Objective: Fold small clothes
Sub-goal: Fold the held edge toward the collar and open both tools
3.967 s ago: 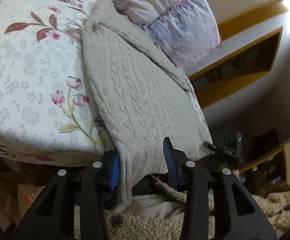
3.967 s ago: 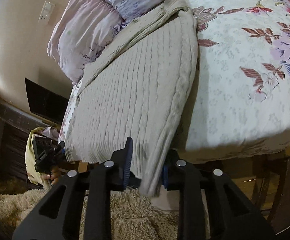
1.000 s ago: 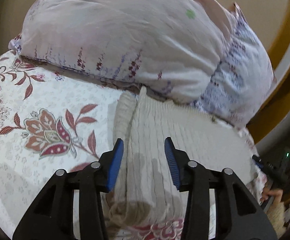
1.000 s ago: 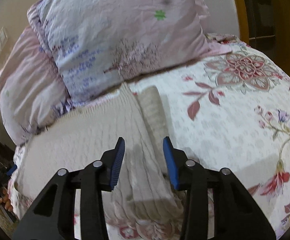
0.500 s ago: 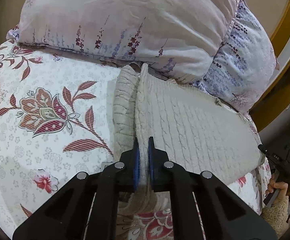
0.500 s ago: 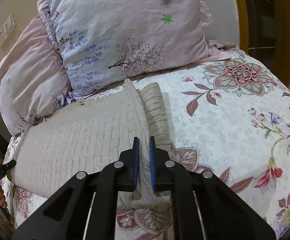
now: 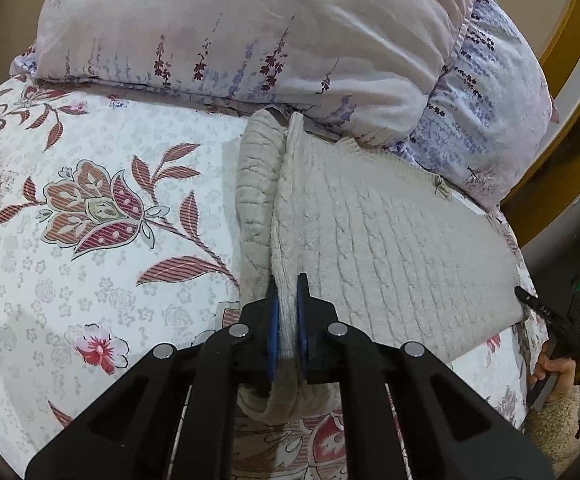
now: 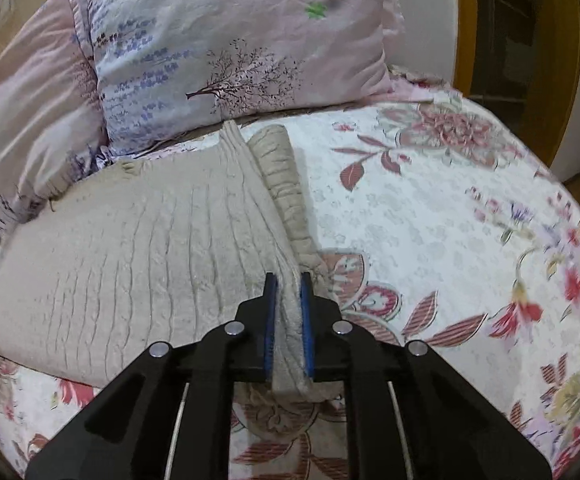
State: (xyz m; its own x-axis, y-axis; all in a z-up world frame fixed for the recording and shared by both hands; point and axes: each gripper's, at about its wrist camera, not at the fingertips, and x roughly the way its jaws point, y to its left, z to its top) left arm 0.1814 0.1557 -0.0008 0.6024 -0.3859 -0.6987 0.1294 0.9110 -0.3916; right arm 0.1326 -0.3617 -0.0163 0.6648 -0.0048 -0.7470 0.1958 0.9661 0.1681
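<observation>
A beige cable-knit sweater [image 7: 390, 240] lies folded on the floral bedspread [image 7: 89, 240], its far edge against the pillows. My left gripper [image 7: 285, 284] is shut on the sweater's left edge, the fabric pinched between its blue pads, beside the folded sleeve [image 7: 255, 184]. In the right wrist view the same sweater [image 8: 129, 248] spreads to the left, and my right gripper [image 8: 288, 280] is shut on its right edge next to the ribbed sleeve [image 8: 283, 176].
Two pink and lilac floral pillows [image 7: 249, 28] [image 8: 229, 48] rest against the headboard behind the sweater. The other hand and gripper [image 7: 558, 344] show at the right edge. A wooden bed frame [image 7: 562, 64] stands at the right.
Both grippers were open over the sweater's side edges one second ago; they closed on the fabric half a second ago. Both now hold it pinched, the views slightly closer.
</observation>
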